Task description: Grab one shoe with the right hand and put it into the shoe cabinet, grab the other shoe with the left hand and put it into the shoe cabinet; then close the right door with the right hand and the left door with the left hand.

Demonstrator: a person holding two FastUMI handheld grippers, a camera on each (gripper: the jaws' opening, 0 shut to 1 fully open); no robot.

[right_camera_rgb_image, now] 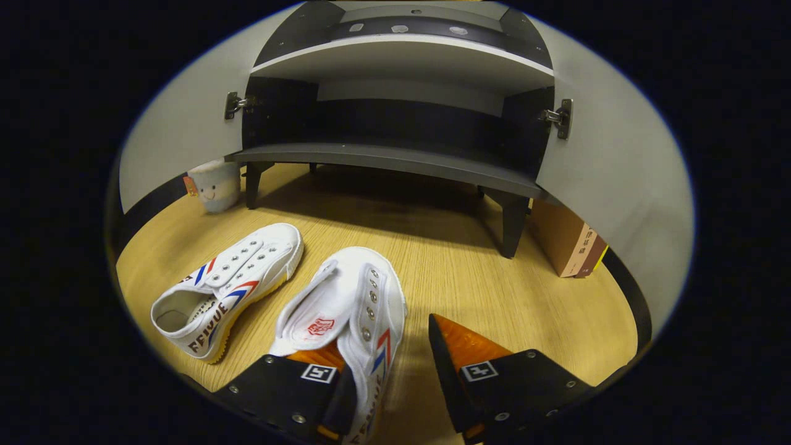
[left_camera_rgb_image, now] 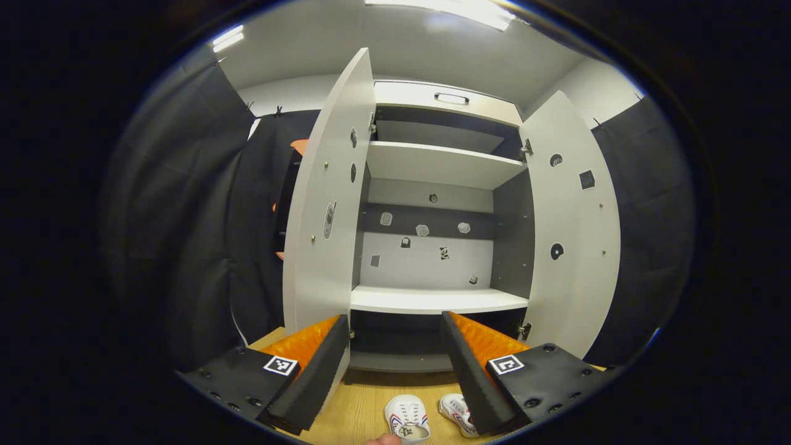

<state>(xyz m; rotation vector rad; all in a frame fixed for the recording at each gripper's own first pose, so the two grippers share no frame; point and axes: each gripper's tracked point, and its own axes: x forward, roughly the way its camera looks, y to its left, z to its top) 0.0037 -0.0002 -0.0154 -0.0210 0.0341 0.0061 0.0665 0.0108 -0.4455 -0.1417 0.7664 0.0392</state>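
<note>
Two white canvas shoes with red and blue stripes lie on the wooden floor before the shoe cabinet [right_camera_rgb_image: 395, 157]. The left shoe [right_camera_rgb_image: 228, 287] lies apart on its own. My right gripper [right_camera_rgb_image: 386, 346] is open and low over the right shoe [right_camera_rgb_image: 352, 303]: its left finger dips into the shoe's opening and its right finger stands outside the shoe's side wall. My left gripper [left_camera_rgb_image: 394, 318] hangs open and empty in front of the cabinet [left_camera_rgb_image: 432, 300], above both shoes [left_camera_rgb_image: 408, 417]. Both doors, the left door [left_camera_rgb_image: 324, 204] and the right door [left_camera_rgb_image: 571, 228], stand wide open.
A small white plush toy [right_camera_rgb_image: 214, 184] sits by the cabinet's front left leg. A brown cardboard box [right_camera_rgb_image: 568, 241] stands on the floor at the right, under the open door. The cabinet's shelves [left_camera_rgb_image: 435, 167] are bare. Black cloth walls close in both sides.
</note>
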